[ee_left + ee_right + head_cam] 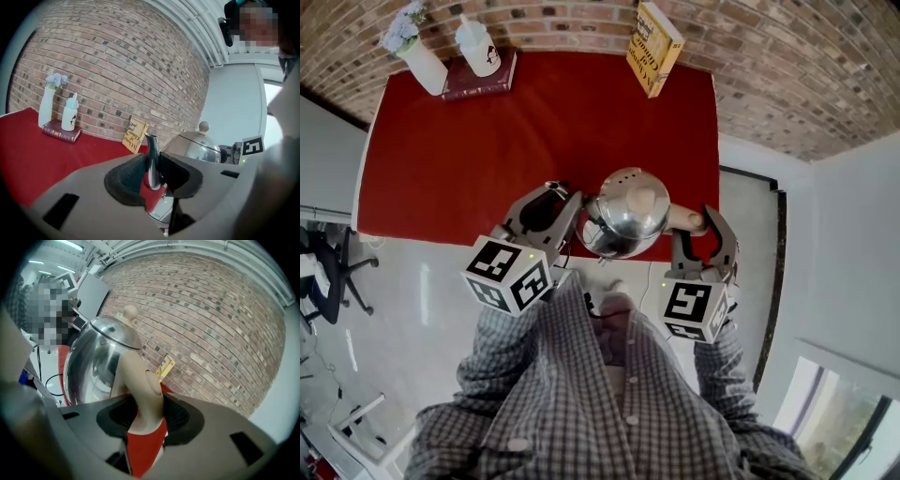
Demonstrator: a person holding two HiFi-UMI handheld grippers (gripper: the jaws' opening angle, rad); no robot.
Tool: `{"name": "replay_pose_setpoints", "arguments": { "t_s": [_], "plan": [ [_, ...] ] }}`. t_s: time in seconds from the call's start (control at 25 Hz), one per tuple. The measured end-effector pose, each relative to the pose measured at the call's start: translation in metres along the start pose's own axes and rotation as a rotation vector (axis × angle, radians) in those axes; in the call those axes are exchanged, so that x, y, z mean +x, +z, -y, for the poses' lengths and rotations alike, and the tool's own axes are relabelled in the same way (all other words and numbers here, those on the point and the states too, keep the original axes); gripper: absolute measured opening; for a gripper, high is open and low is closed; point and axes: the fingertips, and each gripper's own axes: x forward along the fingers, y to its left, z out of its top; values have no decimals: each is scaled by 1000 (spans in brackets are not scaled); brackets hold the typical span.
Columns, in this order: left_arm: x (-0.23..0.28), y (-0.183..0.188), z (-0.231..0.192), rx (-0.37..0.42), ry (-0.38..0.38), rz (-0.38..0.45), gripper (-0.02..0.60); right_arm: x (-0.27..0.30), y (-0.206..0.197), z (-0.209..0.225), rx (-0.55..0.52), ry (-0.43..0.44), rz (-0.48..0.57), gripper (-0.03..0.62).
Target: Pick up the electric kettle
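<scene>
1. Electric kettle (628, 211), a rounded polished-steel pot with a domed lid, hangs between the two tools. In the head view it is over the near edge of the red bench (487, 141).
2. From that view the kettle's outline crosses the bench edge onto the pale floor. No view shows whether the kettle's base touches the bench.
3. The left tool (152, 173) is closed on the kettle's thin steel spout (151, 159). The dark pads press on the spout from both sides, and the spout stands upright between them.
4. The right tool (143, 413) grips the kettle's beige handle (140, 380) on the side opposite the spout. Both pads are against the handle.
5. The lid's beige knob (130, 311) tops the kettle and points upward.
6. Each tool's marker cube (508, 274) lies on the person's side of the kettle. The checked shirt (581, 394) is nearer to the camera than the cubes.
7. Well beyond the kettle, against the brick wall, a yellow book (654, 47) stands upright.
8. Beyond the kettle on its spout side, a white vase of pale flowers (422, 61) stands just beside a white bottle (478, 47). The bottle rests on a flat dark-red book (483, 80).
</scene>
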Motion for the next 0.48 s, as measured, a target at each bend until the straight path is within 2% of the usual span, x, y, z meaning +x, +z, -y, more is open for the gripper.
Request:
{"name": "replay_pose_setpoints", "arguments": {
  "t_s": [0.48],
  "plan": [
    [-30,48,27,52,-41,66,103,-38,48,26,-39,-39,92,164]
  ]
}}
